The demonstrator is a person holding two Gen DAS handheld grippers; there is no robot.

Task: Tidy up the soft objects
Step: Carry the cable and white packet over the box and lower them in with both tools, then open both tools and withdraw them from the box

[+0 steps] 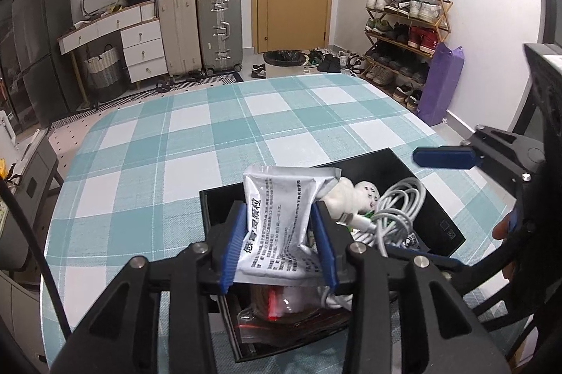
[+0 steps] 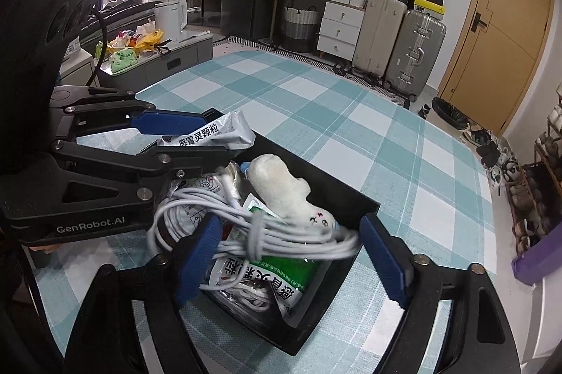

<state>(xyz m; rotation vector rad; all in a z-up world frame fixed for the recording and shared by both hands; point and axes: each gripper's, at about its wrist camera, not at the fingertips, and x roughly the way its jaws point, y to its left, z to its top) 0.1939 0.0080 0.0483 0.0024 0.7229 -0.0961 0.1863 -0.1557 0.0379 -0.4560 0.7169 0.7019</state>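
Two grippers over black box (image 2: 351, 198), left gripper (image 1: 277, 240) clamped on silver sachet (image 1: 277, 216) at lower centre, right gripper (image 2: 291, 254) spread apart above white cable (image 2: 274, 230)

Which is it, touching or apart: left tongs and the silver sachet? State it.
Touching. The left wrist view shows both blue pads of the left tongs pressed against the silver sachet's sides.
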